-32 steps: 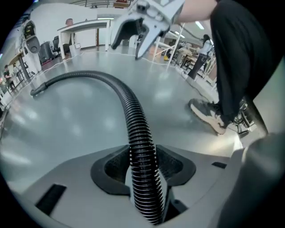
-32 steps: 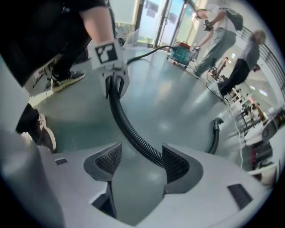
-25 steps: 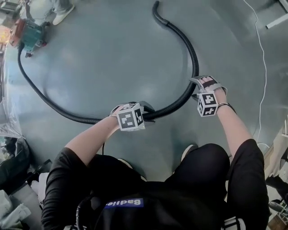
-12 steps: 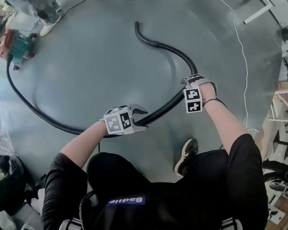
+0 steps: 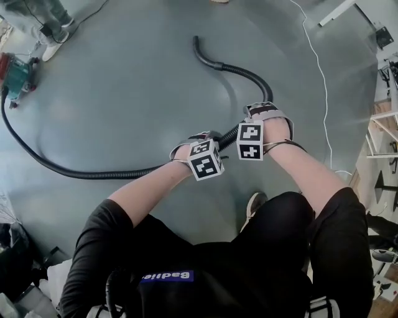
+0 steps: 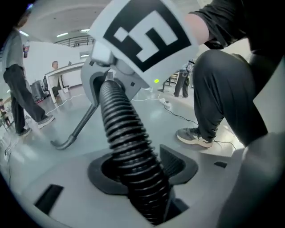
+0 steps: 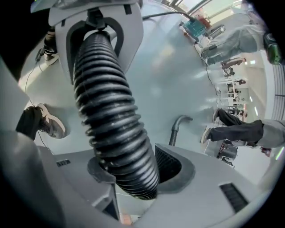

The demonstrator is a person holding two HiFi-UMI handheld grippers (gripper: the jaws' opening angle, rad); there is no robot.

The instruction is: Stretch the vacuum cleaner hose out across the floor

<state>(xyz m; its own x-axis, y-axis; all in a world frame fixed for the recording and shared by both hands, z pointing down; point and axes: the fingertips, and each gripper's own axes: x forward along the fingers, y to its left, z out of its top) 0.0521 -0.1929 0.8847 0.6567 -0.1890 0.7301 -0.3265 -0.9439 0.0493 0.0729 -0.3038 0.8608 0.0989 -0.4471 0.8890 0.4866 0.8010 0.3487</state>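
Note:
The black ribbed vacuum hose (image 5: pixel 93 172) runs from the vacuum cleaner (image 5: pixel 13 71) at the far left in a low curve across the floor to my two grippers, then on to its bent rigid end (image 5: pixel 200 49). My left gripper (image 5: pixel 208 138) sits around the hose (image 6: pixel 124 124); its jaws have just been opening and stand apart from the ribs. Close to its right, my right gripper (image 5: pixel 256 115) has just been closing and is shut on the hose (image 7: pixel 111 111), holding it off the floor. Each gripper view shows the other gripper further along the hose.
A thin white cable (image 5: pixel 320 81) snakes over the grey floor at the right. A person's legs (image 5: pixel 46 18) stand by the vacuum cleaner. My own shoe (image 5: pixel 254 205) is just below the grippers. Furniture (image 5: pixel 385 124) lines the right edge; clutter fills the lower left.
My left gripper has slid right along the hose until it is next to the right one. The right gripper has closed on the hose and lifted it. The hose's loop has flattened.

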